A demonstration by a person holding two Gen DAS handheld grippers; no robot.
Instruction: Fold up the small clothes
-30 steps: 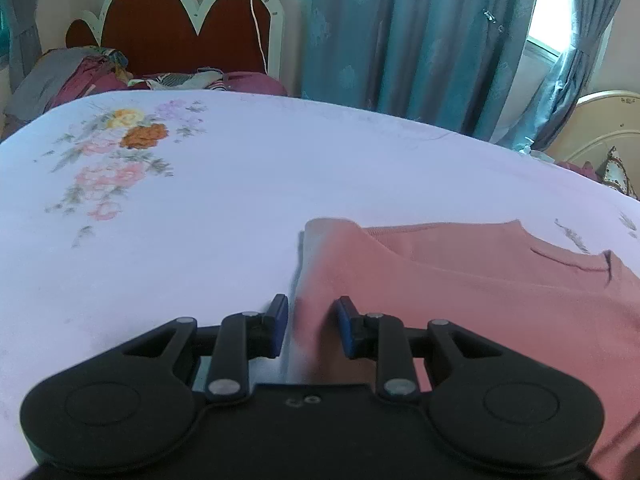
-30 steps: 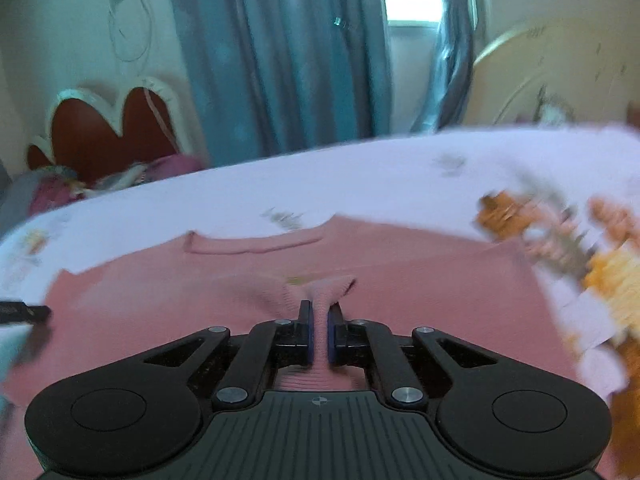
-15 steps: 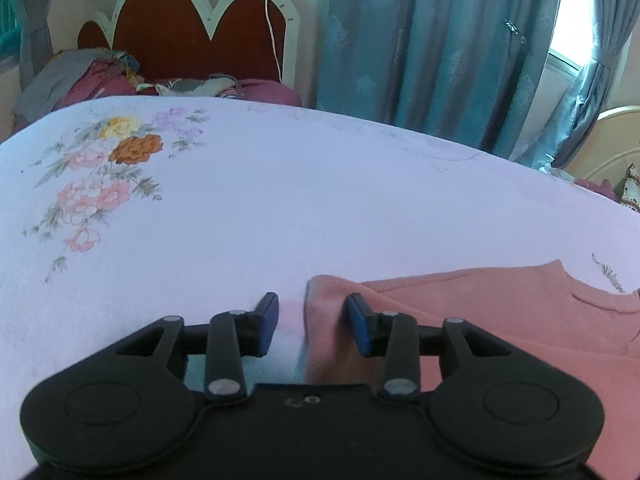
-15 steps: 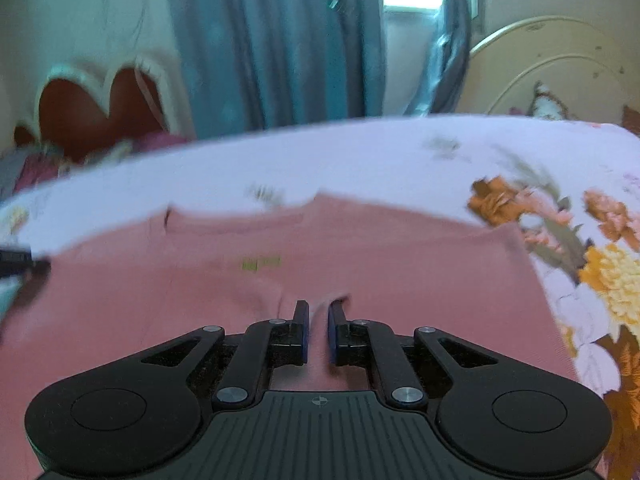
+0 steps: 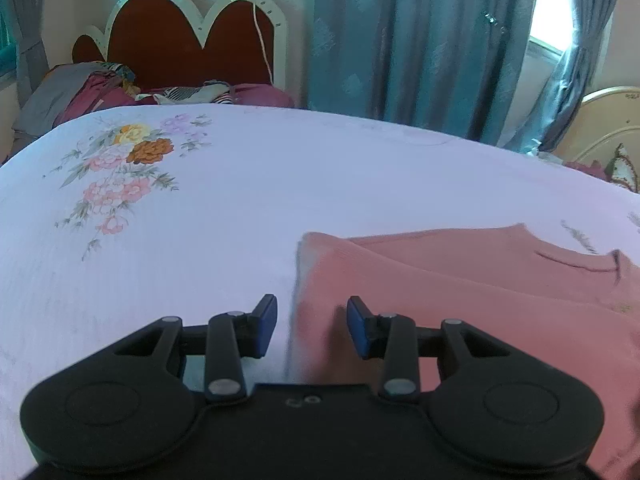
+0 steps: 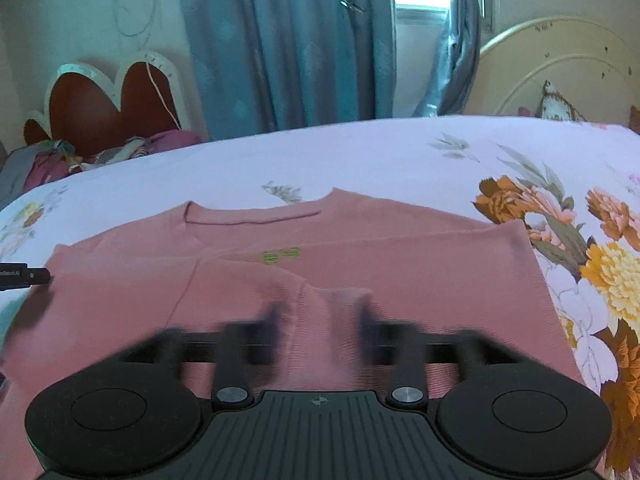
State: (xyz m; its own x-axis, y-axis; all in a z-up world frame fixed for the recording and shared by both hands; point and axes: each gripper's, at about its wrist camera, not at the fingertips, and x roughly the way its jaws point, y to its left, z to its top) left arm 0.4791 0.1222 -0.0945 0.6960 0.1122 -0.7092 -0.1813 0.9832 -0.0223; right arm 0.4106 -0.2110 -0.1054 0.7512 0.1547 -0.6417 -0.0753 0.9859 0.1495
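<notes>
lying flat under both parted grippers, left gripper (image 5: 312, 326) and right gripper (image 6: 320, 320), pink shirt (image 6: 360, 264), released

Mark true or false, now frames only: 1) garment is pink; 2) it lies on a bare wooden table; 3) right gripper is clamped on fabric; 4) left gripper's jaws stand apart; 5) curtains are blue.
1) True: the pink garment is salmon pink.
2) False: it lies on a floral bedsheet.
3) False: the right gripper has just been opening; its blurred jaws stand apart, a raised fold between them.
4) True: the left gripper is open, the garment's edge between its pads, unpressed.
5) True: blue curtains hang behind the bed.
</notes>
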